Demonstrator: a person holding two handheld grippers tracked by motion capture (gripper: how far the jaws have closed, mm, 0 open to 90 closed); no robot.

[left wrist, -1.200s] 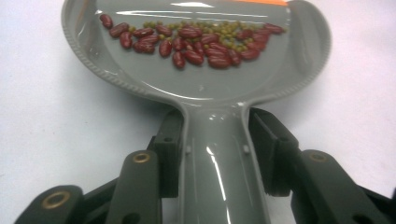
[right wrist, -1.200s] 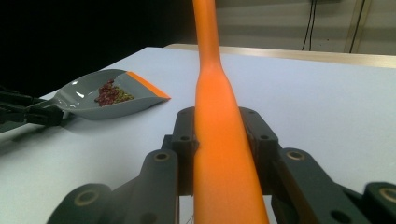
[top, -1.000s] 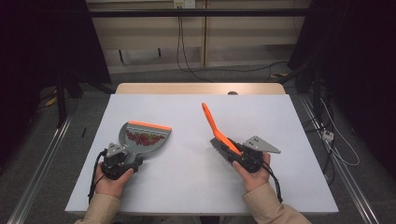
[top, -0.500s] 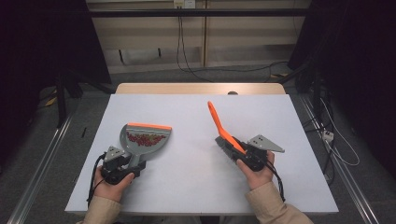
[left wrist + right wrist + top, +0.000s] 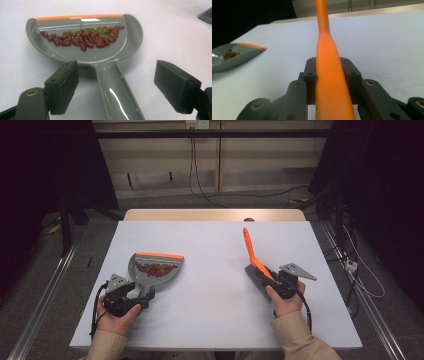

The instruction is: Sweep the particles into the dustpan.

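A white table [image 5: 210, 250] seen from above, with a person's two sleeved forearms entering from the near edge; each hand holds a black two-jaw gripper. At near left lies a grey dustpan [image 5: 152, 270] with an orange front lip, flat on the table, its handle pointing back toward the person; a band of red beans [image 5: 85, 38] mixed with small green ones lies across the pan just behind the lip. The left gripper [image 5: 125, 86] sits at the handle's near end; its jaws stand spread wide, one on each side of the handle, neither touching it. Compared with a second ago the dustpan has stayed where it was, while the left gripper has drawn back a little toward the near edge and let go of the handle. At near right, the right gripper [image 5: 262, 279] is pinching the lower part of an orange brush handle [image 5: 250, 251]; in the right gripper view the jaws press against both sides of the handle [image 5: 329, 62], which runs up and away between them toward the far edge. Compared with a second ago the orange handle has swung from a leftward slant to nearly upright in the picture, and the right hand [image 5: 284, 301] has shifted slightly to the right; the dustpan and the orange handle are well apart.
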